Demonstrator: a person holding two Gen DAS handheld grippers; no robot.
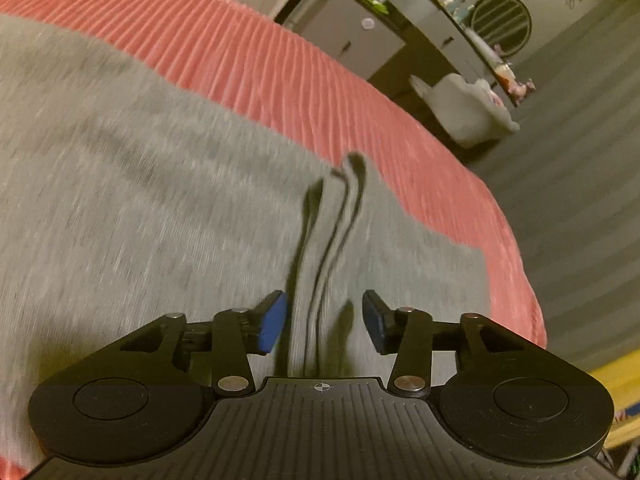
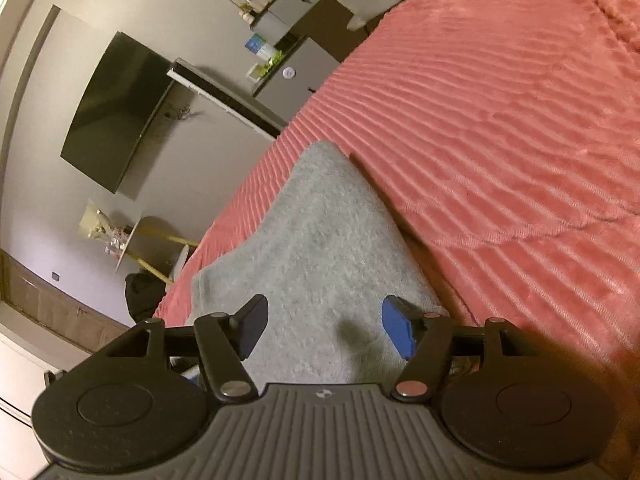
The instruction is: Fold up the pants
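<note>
The grey pants [image 1: 160,200] lie spread on a bed covered by a ribbed pink blanket [image 1: 280,76], reaching close to the bed's edge that faces the room. In the left wrist view a pinched ridge of 2 or 3 thin folds [image 1: 336,216] runs up the cloth from the left gripper [image 1: 324,320], whose fingers stand apart with nothing pressed between the blue pads. The right gripper [image 2: 324,326] hovers over another stretch of the same cloth [image 2: 320,220], fingers likewise apart and empty.

The step in hand looks like a release after laying a fold. To do it well, lift both grippers clear without dragging the cloth, then flatten that ridge before the next fold, since a trapped wrinkle will leave the stack uneven.

Beyond the bed are a grey cabinet [image 2: 296,76] with small bottles on top, a dark wall screen [image 2: 116,112], a round fan [image 1: 500,24] and striped flooring [image 1: 572,168].
</note>
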